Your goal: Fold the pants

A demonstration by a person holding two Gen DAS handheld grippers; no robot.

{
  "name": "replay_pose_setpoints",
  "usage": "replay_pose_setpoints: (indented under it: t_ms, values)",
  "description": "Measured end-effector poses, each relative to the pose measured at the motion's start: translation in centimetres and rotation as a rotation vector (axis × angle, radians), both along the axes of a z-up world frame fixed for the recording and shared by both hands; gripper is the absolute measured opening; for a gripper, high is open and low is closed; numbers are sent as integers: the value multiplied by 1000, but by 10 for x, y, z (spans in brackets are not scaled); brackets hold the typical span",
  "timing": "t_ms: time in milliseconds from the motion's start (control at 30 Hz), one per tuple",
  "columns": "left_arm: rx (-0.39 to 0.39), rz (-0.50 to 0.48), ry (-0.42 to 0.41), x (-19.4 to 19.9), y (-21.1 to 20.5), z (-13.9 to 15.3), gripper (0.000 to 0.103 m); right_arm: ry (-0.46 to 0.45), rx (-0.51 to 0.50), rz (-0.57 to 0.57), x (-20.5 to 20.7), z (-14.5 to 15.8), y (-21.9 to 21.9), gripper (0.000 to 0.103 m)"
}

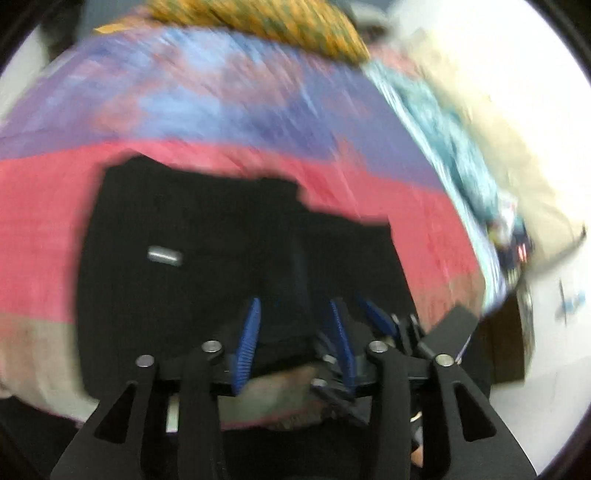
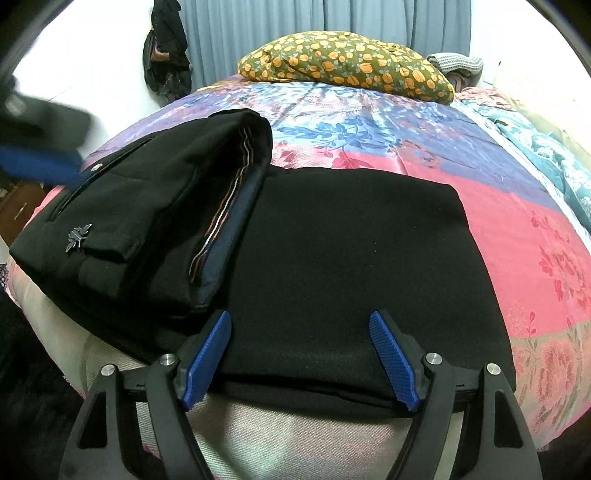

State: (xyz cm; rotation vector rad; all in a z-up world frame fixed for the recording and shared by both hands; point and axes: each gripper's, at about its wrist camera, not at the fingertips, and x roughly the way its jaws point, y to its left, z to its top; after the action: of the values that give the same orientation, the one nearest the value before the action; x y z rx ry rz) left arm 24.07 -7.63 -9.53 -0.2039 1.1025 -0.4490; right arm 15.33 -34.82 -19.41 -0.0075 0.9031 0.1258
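Left wrist view: looks forward and steeply down along its own blue fingers [image 1: 251,343], close above the black pants [image 1: 207,236] on the bed cover [image 1: 229,92]; the picture is smeared by motion. Right wrist view: sharp, also tilted down, set low at the near edge of the bed, facing across the pants [image 2: 332,258] toward the patterned pillow [image 2: 347,62] and the grey curtain [image 2: 258,22] behind. Shared field: the pants, the pink-and-blue bed cover [image 2: 406,122] and the pillow [image 1: 258,18]. The left gripper [image 2: 40,162] enters the right view at its left edge, blurred.
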Motion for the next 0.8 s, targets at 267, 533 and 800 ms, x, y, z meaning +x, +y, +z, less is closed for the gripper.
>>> replay_pose_setpoints:
  t_ms: [267,533,800]
  values:
    - [233,269,-44,3,78,-50,7,-4,-8,-11,3,-1,1,81]
    - [423,154,-129,-13,36,-75,2,-19,23,37,-10,25,-16,81]
    - [346,169,-143,-7,34,-82,4,-84,262,453,10,65,10,81]
